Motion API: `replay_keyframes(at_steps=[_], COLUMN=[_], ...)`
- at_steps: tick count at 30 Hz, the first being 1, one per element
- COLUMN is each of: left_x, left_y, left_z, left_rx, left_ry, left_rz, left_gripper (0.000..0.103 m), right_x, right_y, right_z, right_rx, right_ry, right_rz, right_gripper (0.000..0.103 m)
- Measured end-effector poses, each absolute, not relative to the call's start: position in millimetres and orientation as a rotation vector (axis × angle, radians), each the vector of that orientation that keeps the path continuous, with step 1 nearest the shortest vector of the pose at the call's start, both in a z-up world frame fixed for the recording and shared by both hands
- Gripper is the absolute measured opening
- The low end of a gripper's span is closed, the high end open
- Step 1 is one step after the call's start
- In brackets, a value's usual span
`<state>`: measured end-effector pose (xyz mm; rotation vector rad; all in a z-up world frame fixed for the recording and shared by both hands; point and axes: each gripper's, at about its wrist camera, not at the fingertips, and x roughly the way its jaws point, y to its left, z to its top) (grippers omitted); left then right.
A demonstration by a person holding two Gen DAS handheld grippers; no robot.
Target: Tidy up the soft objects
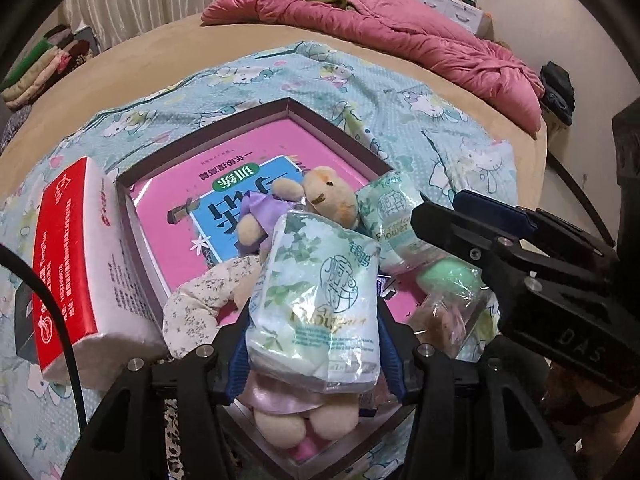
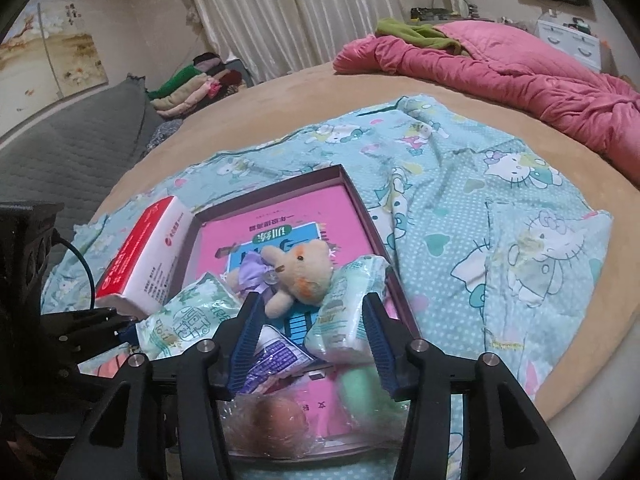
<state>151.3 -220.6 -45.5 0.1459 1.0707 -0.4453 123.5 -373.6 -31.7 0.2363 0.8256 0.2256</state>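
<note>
A shallow purple-rimmed box [image 1: 208,132] [image 2: 280,184] lies on a Hello Kitty sheet, a pink book in its bottom. In it lie a small teddy in a purple dress [image 1: 320,196] [image 2: 296,276], a floral cloth toy [image 1: 200,300], a second tissue pack [image 1: 392,216] [image 2: 348,312] and a green soft object [image 1: 448,280] [image 2: 360,388]. My left gripper [image 1: 314,320] is shut on a green-printed tissue pack [image 1: 316,300] [image 2: 188,320], held over the box's near corner. My right gripper [image 2: 312,324] is open and empty above the box; it shows in the left wrist view [image 1: 440,216].
A red and white tissue box [image 1: 76,256] [image 2: 140,256] rests against the box's left rim. A clear bag with a brown item [image 2: 276,424] lies near the front. A pink quilt [image 1: 400,36] lies at the far side of the tan bed.
</note>
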Motion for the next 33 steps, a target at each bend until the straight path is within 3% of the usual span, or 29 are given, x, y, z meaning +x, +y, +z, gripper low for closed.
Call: replay_keyframes(at_steps=[8, 33], left_x=[150, 138], left_y=[-227, -209], left_z=[-47, -25], left_rx=[0.171, 0.102], left_ry=[1.070, 1.020], left_rz=[-0.450, -0.426], left_gripper=[0.066, 0.076], right_x=[124, 121], right_y=[-376, -386], right_z=[-35, -31], right_rx=[0.249, 0.275], right_ry=[0.837, 0.810], right_rz=[0.207, 0.144], right_gripper=[0.065, 0.077])
